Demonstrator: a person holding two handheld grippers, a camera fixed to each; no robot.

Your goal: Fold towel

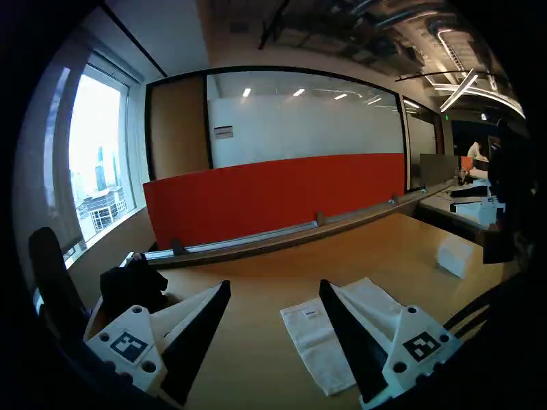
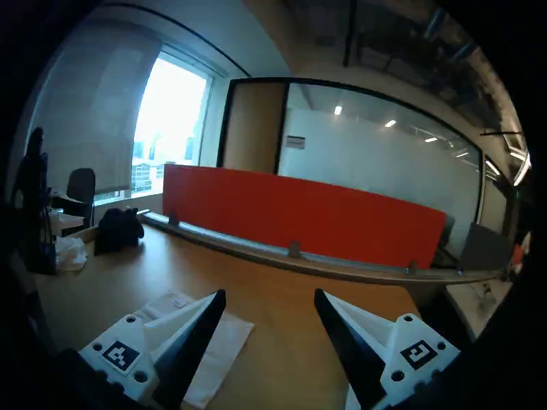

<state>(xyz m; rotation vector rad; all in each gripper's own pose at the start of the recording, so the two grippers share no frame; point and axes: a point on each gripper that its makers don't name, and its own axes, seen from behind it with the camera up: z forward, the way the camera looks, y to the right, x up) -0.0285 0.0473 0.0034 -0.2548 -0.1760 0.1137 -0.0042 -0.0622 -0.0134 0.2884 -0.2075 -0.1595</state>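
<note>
Both grippers are hanging spread wide, gripping nothing: the left gripper (image 1: 273,283) and the right gripper (image 2: 270,292) are both poised over the tan wooden desk (image 1: 260,355). The white rectangular cloth towel (image 1: 309,335) is lying flat on that desk, partly behind the left gripper's right-hand finger — and, in the right gripper view, behind the left-hand finger. A long red divider panel (image 1: 273,191) is standing along the desk's far edge.
</note>
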